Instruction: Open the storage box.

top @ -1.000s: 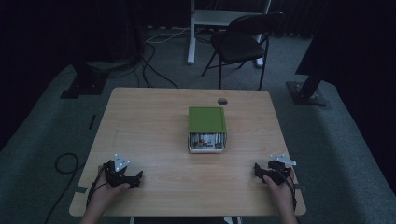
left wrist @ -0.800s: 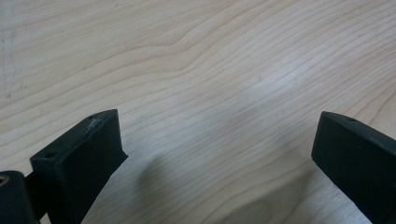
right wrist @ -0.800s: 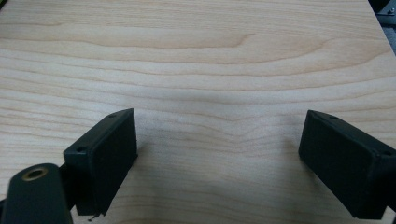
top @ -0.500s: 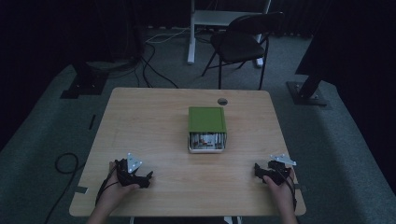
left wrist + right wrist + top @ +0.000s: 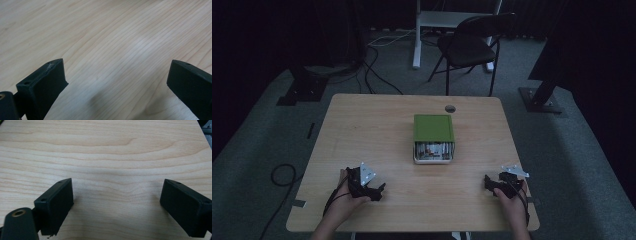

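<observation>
The left gripper (image 5: 379,190) and the right gripper (image 5: 487,181) rest wide open and empty on the pale wooden table (image 5: 362,130). The green-lidded box (image 5: 433,137) holds small items that are too unclear to identify

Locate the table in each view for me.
High view: table in the middle, green box on it.
Left gripper view: table behind the left gripper, jaws open.
Right gripper view: table behind the right gripper, jaws open.
Shared landmark: the pale wood grain.
</observation>
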Demonstrator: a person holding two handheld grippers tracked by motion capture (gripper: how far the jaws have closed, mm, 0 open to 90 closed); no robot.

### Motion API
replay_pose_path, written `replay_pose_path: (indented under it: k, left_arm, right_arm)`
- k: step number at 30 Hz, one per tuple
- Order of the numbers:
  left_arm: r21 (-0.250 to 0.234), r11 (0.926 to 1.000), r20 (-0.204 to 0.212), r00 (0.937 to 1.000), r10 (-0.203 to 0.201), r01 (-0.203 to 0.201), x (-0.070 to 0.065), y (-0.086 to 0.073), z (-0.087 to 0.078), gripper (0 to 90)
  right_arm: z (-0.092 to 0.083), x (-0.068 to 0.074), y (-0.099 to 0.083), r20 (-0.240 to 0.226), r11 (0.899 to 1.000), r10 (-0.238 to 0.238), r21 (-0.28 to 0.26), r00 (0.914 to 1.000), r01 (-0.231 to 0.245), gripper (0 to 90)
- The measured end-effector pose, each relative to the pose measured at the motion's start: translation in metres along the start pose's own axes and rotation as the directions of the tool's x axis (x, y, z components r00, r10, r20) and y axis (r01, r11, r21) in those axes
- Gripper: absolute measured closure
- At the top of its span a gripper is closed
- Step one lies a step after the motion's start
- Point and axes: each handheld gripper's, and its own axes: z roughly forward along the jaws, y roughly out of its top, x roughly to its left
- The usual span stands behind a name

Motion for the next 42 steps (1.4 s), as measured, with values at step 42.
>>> replay_pose_path:
  k: [42]
  left_arm:
    - [-0.113, 0.9479, 0.087, 0.9473, 0.308, -0.298, -0.083, 0.065, 0.024, 2.6]
  right_arm:
    - [0.000, 0.000, 0.000, 0.000, 1.000, 0.001, 0.000, 1.0000, -0.001, 11.2]
